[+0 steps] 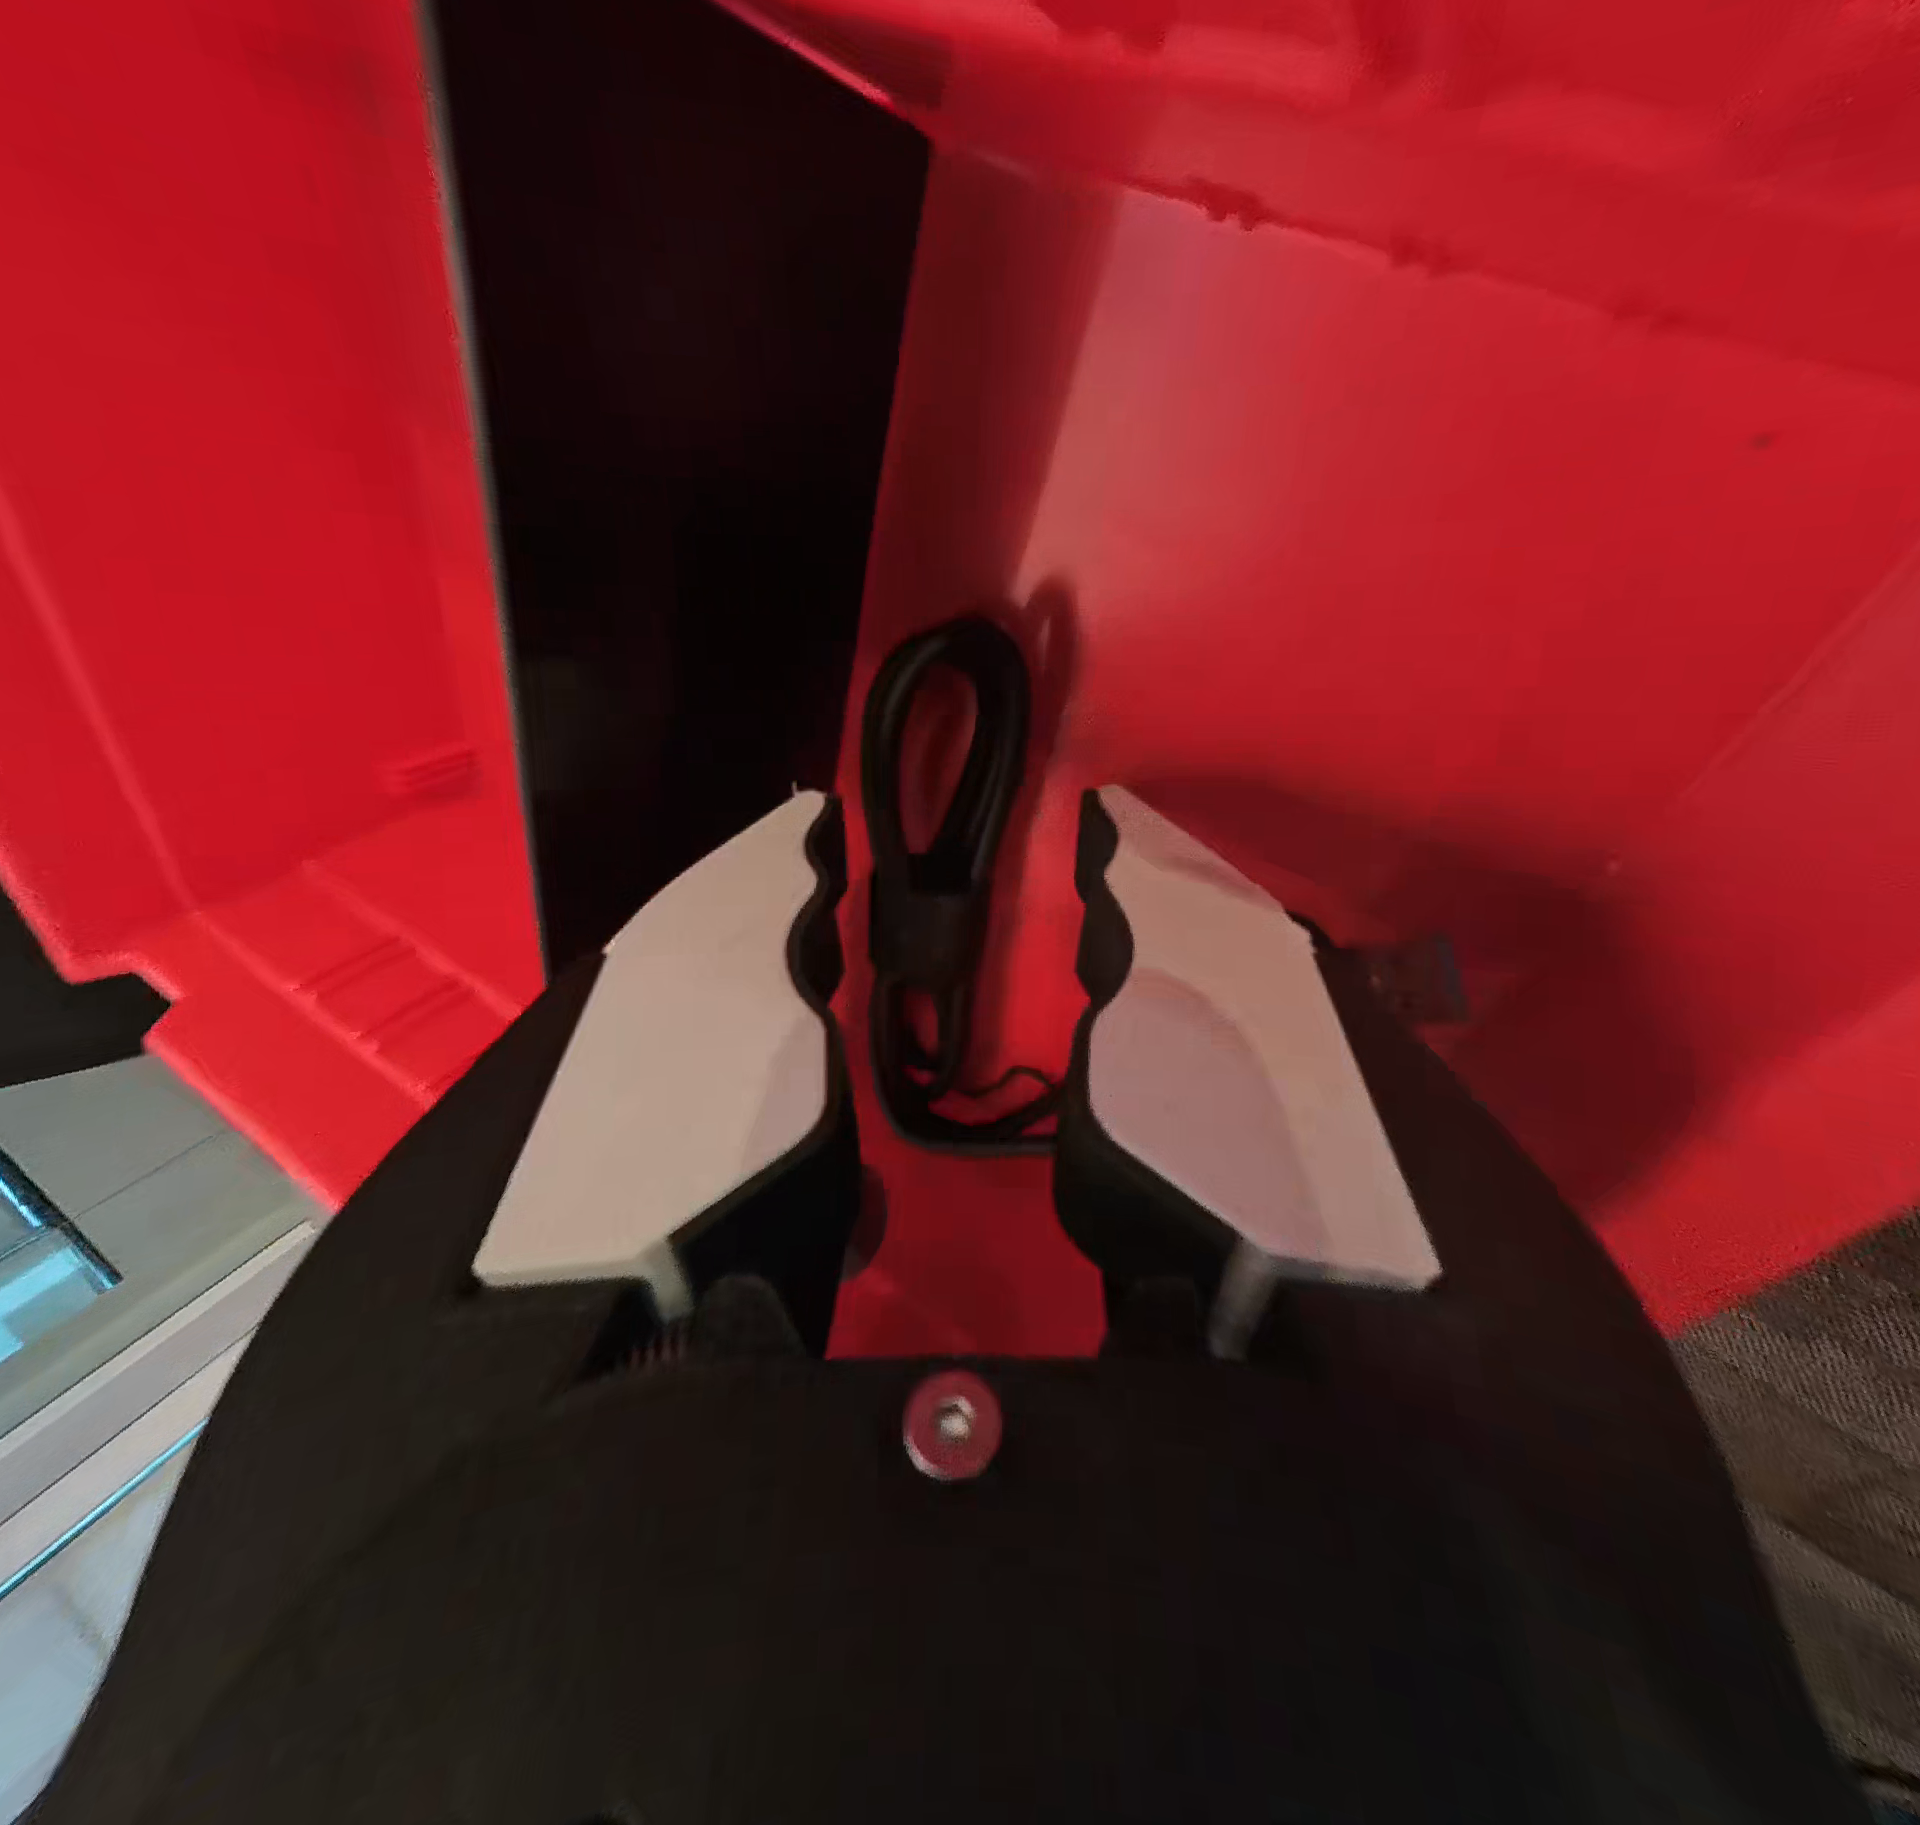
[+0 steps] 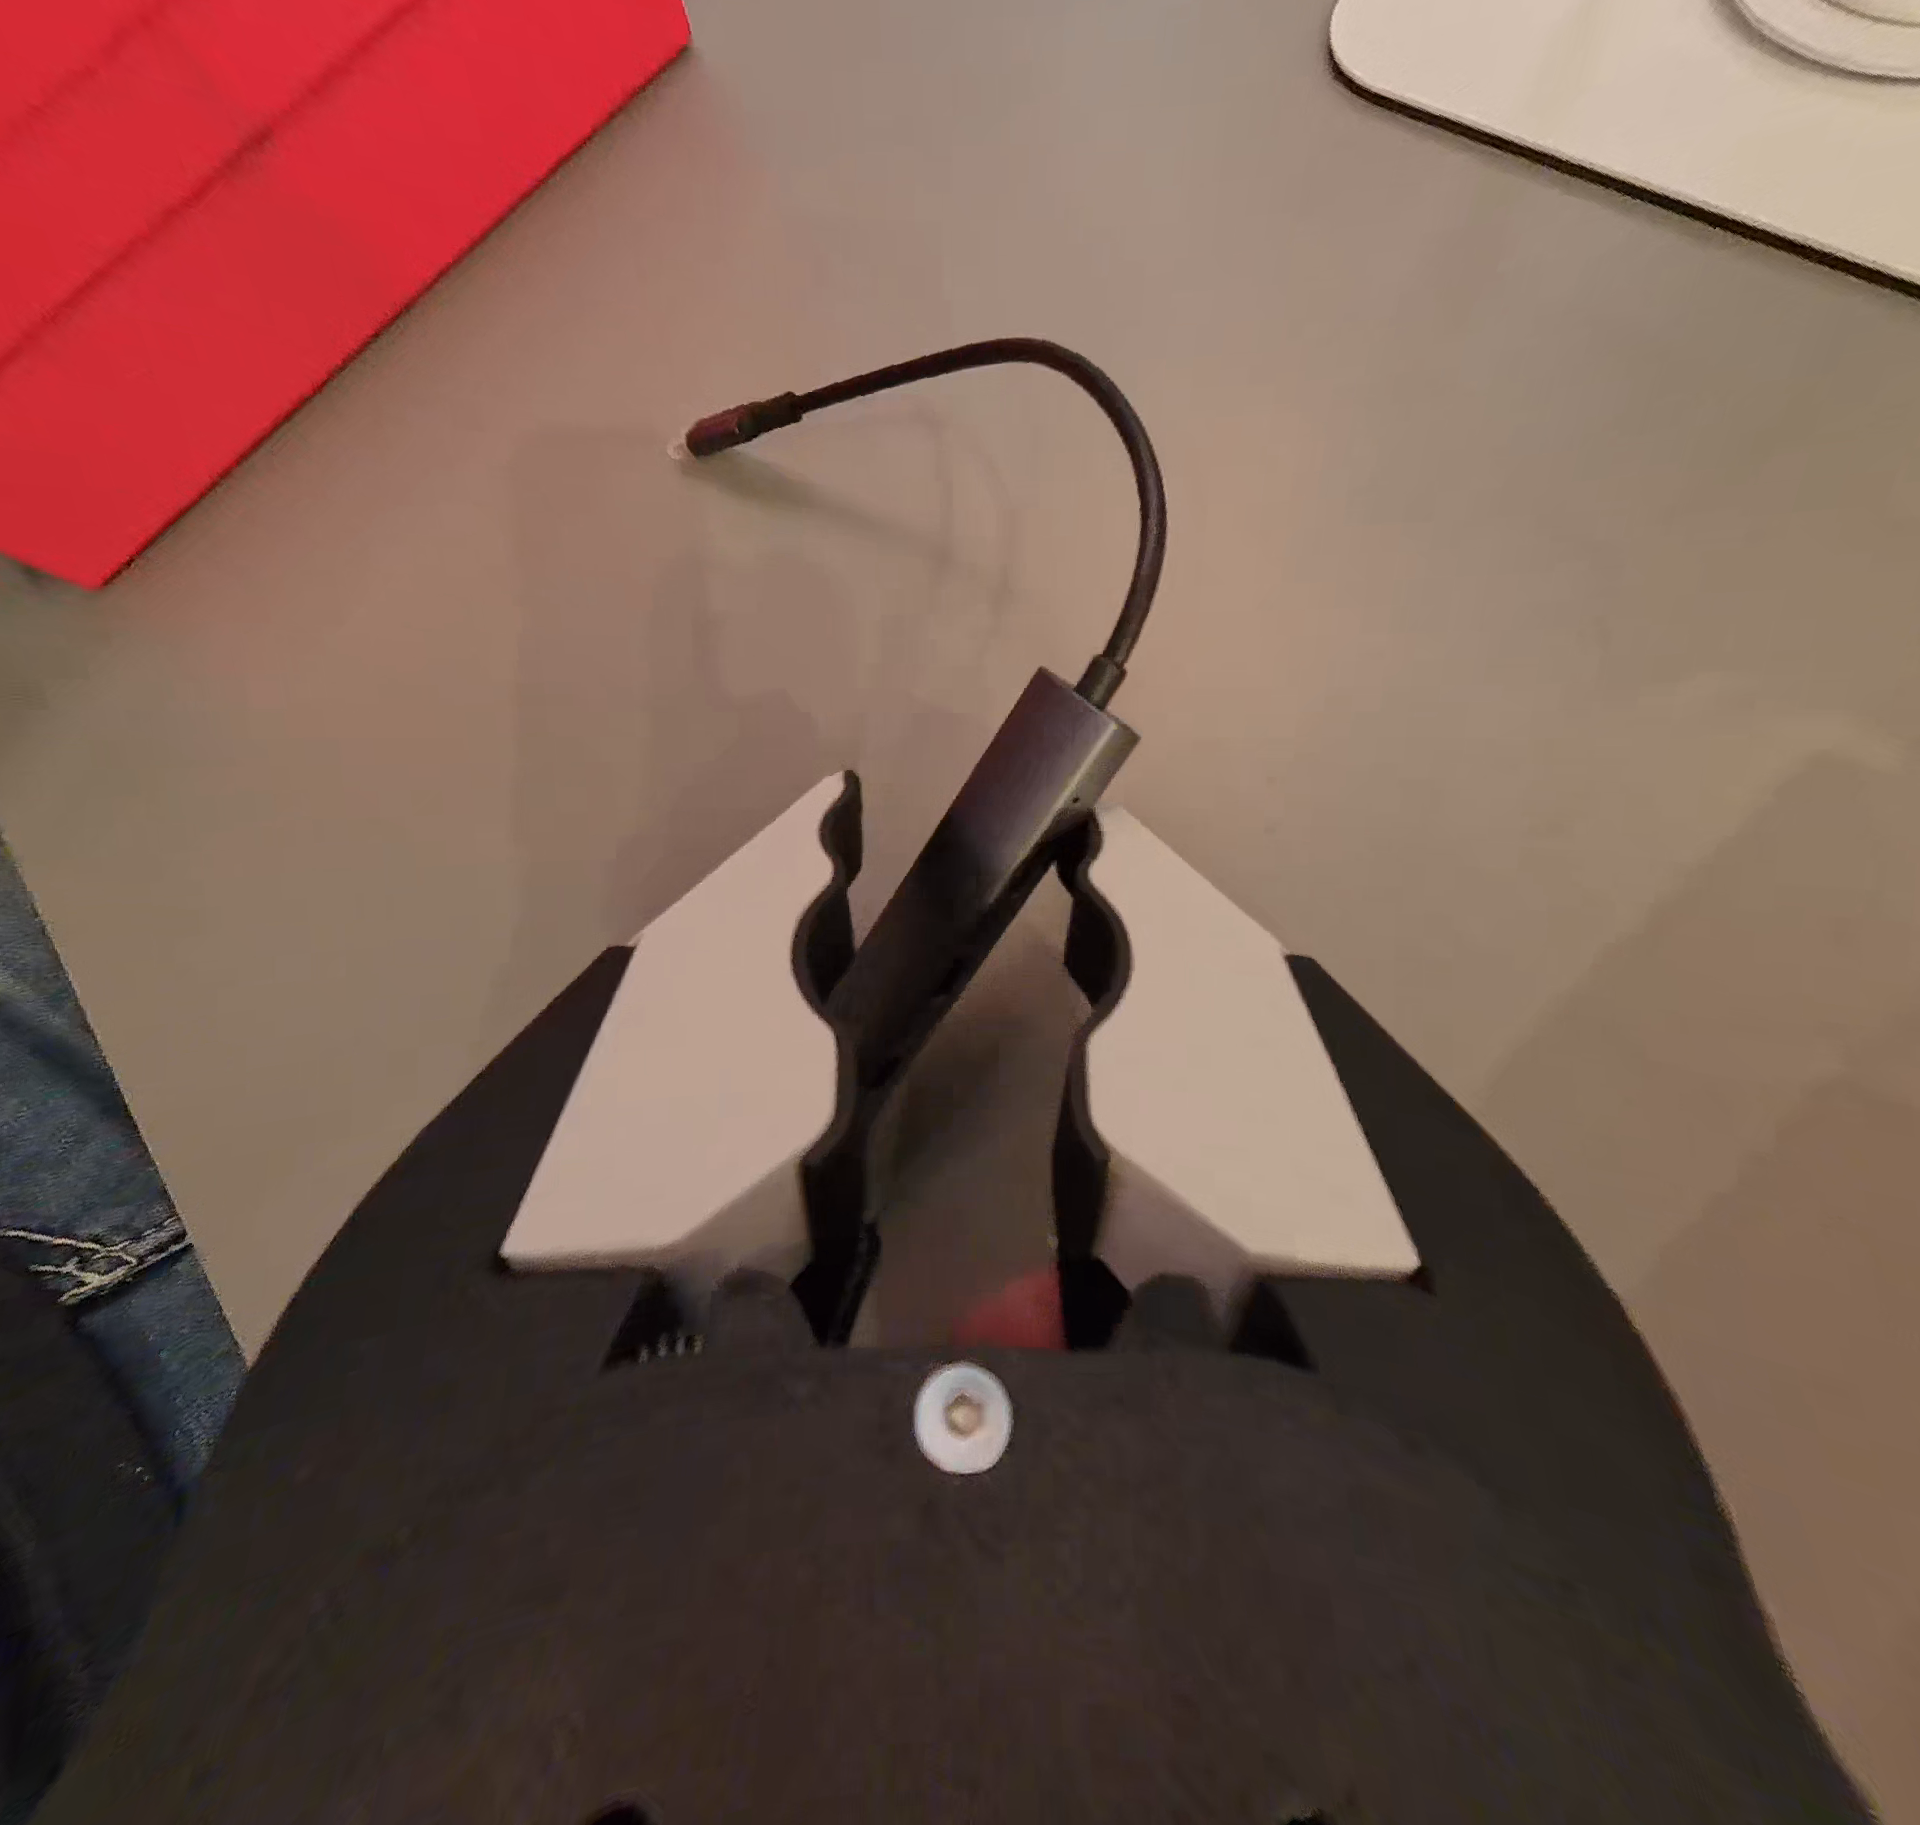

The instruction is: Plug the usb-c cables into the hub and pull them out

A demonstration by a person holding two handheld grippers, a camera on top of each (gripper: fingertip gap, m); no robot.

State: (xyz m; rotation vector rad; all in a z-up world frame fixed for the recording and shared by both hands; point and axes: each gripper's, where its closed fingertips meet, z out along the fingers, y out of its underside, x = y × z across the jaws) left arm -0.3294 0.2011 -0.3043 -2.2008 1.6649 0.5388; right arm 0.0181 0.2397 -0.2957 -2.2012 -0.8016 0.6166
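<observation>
Our right gripper [image 2: 961, 819] grips the grey hub [image 2: 982, 902] slantwise above the worktop [image 2: 1455, 632]. Our left gripper [image 1: 956, 819], fingers open and empty, hangs inside the red box [image 1: 1403, 580] with the bundled black cable [image 1: 940, 840] lying between the fingers. We should probably close on the tied middle, then lift straight out.

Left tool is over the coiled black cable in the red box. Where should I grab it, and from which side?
Judging by its pose, grip the coiled black cable at the banded waist, where the strands are tied together. Come straight down along the view, as the open left tool already straddles it; the loop above would likely splay.
</observation>
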